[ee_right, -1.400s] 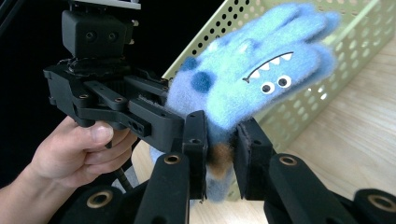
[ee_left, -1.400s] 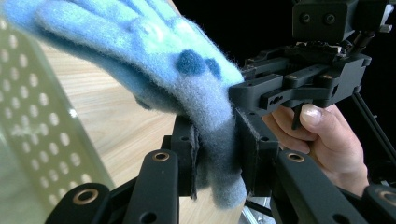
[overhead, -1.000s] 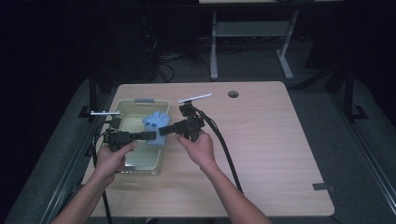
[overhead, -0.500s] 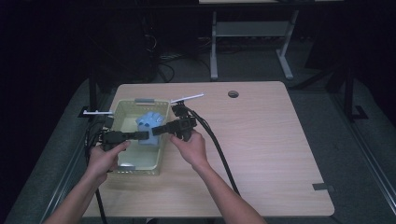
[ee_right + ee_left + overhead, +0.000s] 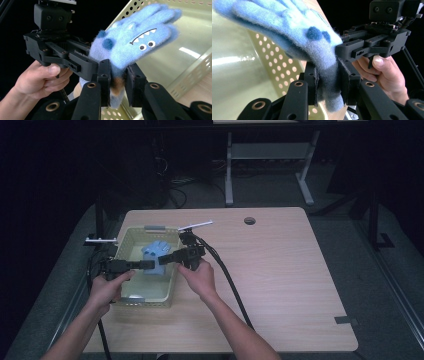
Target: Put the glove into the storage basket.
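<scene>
Blue glove, one, two grippers' fingers clamping it, one basket

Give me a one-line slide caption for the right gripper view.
Right claw and left claw both clamp a blue monster glove above the perforated basket.

The glove is fuzzy blue fleece, soft and matt. The basket looks like glossy pale plastic, perforated. The tabletop shows smooth light wood grain.
</scene>
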Demonstrator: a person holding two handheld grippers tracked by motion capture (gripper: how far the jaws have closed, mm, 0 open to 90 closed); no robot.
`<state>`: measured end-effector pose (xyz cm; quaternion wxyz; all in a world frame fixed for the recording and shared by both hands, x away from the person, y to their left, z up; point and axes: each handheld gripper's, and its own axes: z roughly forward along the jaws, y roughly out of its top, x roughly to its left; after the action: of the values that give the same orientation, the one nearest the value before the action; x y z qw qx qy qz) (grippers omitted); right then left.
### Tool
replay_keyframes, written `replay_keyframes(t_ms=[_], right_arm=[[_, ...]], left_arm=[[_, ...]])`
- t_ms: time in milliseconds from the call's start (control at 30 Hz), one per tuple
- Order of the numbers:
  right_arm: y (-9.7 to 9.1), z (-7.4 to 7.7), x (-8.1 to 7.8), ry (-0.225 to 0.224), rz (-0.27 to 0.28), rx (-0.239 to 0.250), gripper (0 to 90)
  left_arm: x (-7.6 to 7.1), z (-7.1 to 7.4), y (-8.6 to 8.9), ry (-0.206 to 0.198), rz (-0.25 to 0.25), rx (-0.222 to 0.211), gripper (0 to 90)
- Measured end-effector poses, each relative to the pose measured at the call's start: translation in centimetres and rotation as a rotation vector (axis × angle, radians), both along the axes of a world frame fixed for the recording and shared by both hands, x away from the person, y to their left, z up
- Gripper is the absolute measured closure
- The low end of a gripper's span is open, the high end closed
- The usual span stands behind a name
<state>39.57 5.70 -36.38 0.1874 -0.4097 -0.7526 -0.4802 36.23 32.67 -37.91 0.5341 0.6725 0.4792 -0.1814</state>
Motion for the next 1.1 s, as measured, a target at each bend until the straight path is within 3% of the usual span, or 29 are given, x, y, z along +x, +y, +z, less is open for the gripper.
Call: replay_keyframes(t_ms=[533, 1100], right_arm=[[1.7, -1.1, 0.5, 0.012, 0.005, -0.005, 75.6], [2.7, -2.4, 1.0, 0.042, 0.011, -0.018, 74.6]], left_arm=[[0.2, -0.4, 1.3, 0.018, 0.016, 0.054, 70.5], [0.3, -1.4, 2.2, 0.052, 0.038, 0.076, 70.6]])
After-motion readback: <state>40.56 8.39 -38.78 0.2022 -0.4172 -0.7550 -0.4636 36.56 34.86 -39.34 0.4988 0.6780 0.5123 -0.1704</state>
